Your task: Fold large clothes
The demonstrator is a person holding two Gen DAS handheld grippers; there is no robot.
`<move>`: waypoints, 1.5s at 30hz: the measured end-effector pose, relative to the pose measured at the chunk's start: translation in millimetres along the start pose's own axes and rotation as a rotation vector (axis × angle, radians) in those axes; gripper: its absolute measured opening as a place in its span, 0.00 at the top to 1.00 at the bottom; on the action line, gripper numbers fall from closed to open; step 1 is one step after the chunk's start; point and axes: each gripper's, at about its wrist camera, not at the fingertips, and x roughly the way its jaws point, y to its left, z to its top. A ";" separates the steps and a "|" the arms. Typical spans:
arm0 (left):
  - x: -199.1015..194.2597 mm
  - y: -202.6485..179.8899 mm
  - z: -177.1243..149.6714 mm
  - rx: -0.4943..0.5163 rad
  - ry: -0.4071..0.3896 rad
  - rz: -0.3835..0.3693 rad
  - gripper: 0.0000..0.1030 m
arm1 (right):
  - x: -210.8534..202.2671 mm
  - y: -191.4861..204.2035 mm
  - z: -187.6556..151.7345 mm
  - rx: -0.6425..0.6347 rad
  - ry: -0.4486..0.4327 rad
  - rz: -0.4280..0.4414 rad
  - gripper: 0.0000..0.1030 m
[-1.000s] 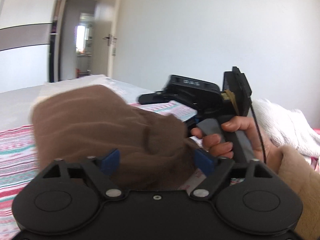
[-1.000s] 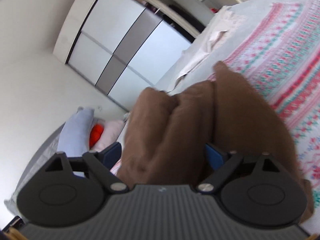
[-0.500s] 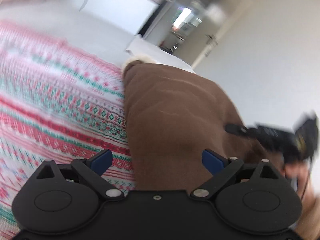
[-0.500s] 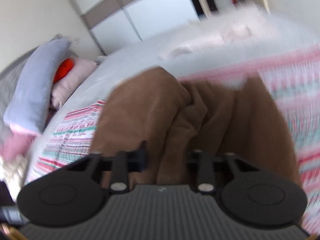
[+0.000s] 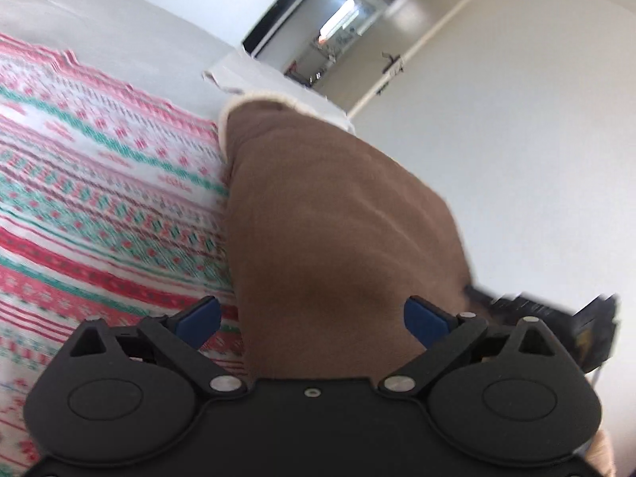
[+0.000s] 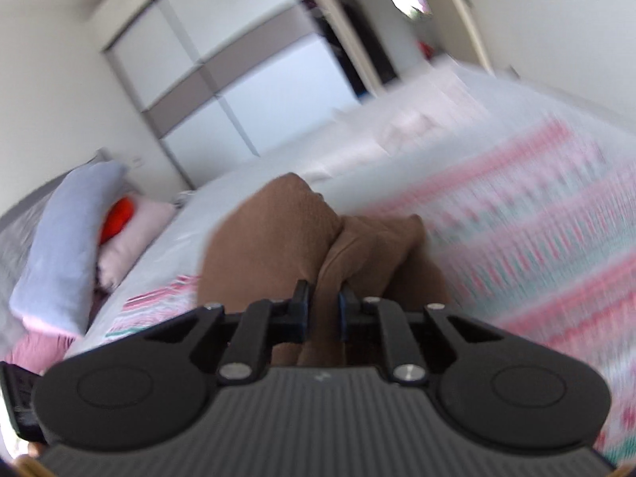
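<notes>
- My right hand-held gripper (image 6: 322, 310) is pinched on a bunched fold of the brown garment (image 6: 278, 246); its jaws have just been closing, and the cloth now fills the narrow gap between them.
- My left hand-held gripper (image 5: 312, 314) stands wide apart, its jaws having just been opening. The brown cloth (image 5: 338, 238) runs up between the blue pads (image 5: 423, 318), and the right pad looks to sit at its edge, but neither is pressing on it.
- The garment rests on the bed, on top of a patterned blanket (image 5: 99, 206) striped in pink, red and teal on white.
- In the left wrist view the cloth stretches away from me to a far end trimmed with a pale cream edge (image 5: 258, 99), close to where the blanket gives way to a plain white sheet (image 5: 131, 39).
- At the right border of that view, part of my other hand-held gripper's black body (image 5: 556, 314) shows just beside the brown cloth.
- The right wrist view is blurred, so I can only say the garment seems gathered into several humps ahead of the jaws.
- Further off in that view lie a light blue pillow (image 6: 67, 246), a pink one (image 6: 131, 234) and something orange (image 6: 119, 214) between them, with a white wardrobe (image 6: 222, 79) behind.
</notes>
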 end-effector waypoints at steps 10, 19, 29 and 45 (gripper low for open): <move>52.7 40.1 -10.6 -0.293 0.165 -0.169 0.03 | 14.0 -57.7 -36.8 0.154 0.059 0.018 0.18; 4.7 -10.1 -11.2 -0.076 0.107 -0.022 0.42 | 15.4 -56.5 -56.4 0.394 0.118 0.266 0.57; -157.4 -7.6 -41.8 -0.010 0.184 0.055 0.42 | -55.8 34.6 -111.5 0.261 0.278 0.384 0.58; -240.7 -4.7 -119.7 0.267 -0.120 0.254 0.22 | -153.8 39.8 -136.5 0.229 0.137 0.326 0.28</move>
